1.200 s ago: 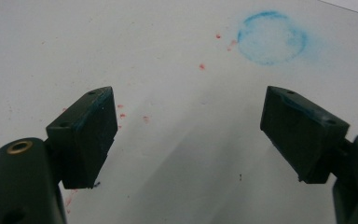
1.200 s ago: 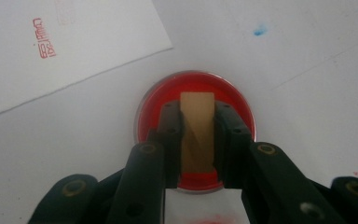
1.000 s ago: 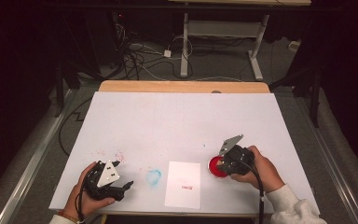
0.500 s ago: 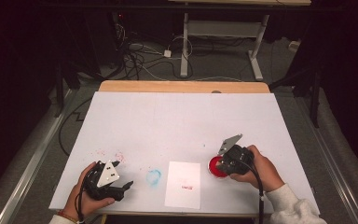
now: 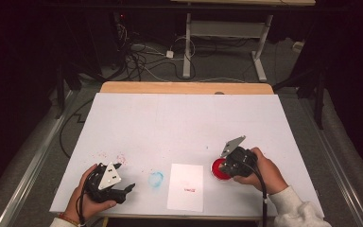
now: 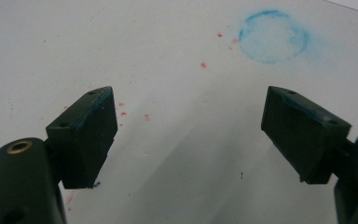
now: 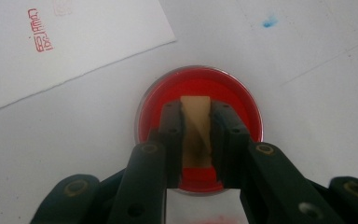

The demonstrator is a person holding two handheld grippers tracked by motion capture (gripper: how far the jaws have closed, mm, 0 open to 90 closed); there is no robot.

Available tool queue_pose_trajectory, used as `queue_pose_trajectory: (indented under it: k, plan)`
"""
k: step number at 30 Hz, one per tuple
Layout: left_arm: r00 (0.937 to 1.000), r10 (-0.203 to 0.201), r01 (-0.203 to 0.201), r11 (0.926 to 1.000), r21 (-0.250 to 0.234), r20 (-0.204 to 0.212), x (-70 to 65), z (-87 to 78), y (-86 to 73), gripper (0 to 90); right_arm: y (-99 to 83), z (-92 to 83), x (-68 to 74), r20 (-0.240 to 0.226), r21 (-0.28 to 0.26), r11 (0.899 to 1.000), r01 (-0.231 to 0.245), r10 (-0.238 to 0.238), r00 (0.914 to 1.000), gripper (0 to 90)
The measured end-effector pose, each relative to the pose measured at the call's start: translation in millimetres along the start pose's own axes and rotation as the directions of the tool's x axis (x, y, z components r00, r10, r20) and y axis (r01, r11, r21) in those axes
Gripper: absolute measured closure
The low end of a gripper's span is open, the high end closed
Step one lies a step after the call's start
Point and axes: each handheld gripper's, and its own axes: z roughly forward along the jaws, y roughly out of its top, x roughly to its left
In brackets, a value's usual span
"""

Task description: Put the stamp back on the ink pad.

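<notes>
A round red ink pad point(image 5: 216, 172) lies on the white table point(image 5: 179, 123) at the front right. My right gripper point(image 5: 225, 166) points down into it, shut on a tan stamp block point(image 7: 196, 128). In the right gripper view the block's end rests on the red ink pad point(image 7: 244, 100) between the jaws of the right gripper point(image 7: 196, 112). A white sheet of paper point(image 5: 185, 186) with a red stamp imprint point(image 7: 40, 31) lies just left of the pad. My left gripper point(image 5: 125, 189) rests at the front left, open, with nothing between the jaws point(image 6: 189, 123).
A faint blue ink ring point(image 5: 156, 178) marks the table between the left gripper and the paper, and shows ahead of the left jaws as a blue ring point(image 6: 272, 36). Small red specks point(image 6: 203, 65) dot the surface. The table's front edge runs close under both hands.
</notes>
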Motion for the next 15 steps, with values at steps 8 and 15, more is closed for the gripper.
queue_pose_trajectory:
  k: [8, 15]
  plan:
    - [1.0, -0.004, 0.004, 1.0, -0.002, -0.002, 0.4, -0.5, 0.2, 17.8, 0.3, -3.6, 0.1, 0.006, -0.02, 1.0, -0.001, 0.001, 1.0, 73.1]
    - [1.0, -0.005, 0.005, 1.0, -0.004, -0.004, 0.2, -0.9, 0.6, 17.8, -0.1, -11.5, -2.0, 0.018, -0.079, 0.997, -0.026, 0.028, 0.9994, 64.6]
